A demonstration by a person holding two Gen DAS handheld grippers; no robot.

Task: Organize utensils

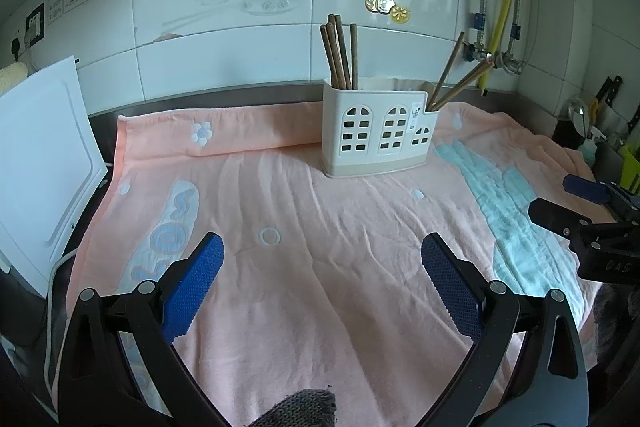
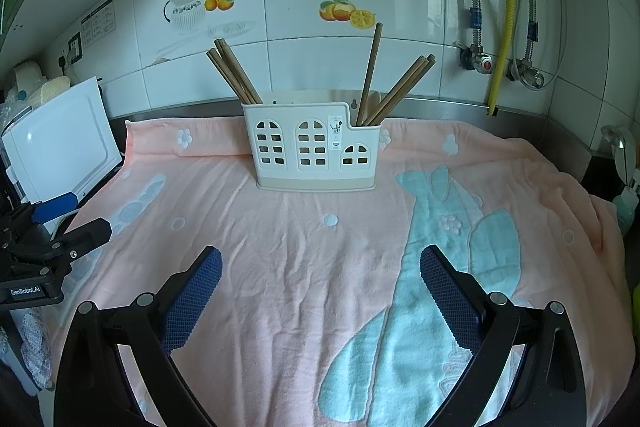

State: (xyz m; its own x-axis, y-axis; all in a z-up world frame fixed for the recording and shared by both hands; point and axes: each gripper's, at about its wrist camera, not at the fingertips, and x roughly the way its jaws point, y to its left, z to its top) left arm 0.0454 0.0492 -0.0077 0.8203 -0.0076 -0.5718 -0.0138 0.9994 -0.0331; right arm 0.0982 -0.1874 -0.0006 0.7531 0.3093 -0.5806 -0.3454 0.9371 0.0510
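Observation:
A cream utensil holder (image 1: 378, 129) with window cut-outs stands on the pink towel (image 1: 320, 267) near the wall; it also shows in the right wrist view (image 2: 316, 149). Several brown chopsticks (image 1: 339, 53) stand in its left compartment, and others (image 1: 456, 77) lean in the low right compartment. In the right wrist view they show on the left (image 2: 234, 73) and on the right (image 2: 394, 89). My left gripper (image 1: 322, 261) is open and empty, well short of the holder. My right gripper (image 2: 320, 271) is open and empty too, and shows at the right edge of the left wrist view (image 1: 568, 203).
A white board (image 1: 40, 163) leans at the towel's left edge. Valves and a yellow hose (image 2: 506, 11) hang on the tiled wall at the right. Knives and utensils (image 1: 600, 115) stand at the far right. The left gripper appears in the right wrist view (image 2: 68, 223).

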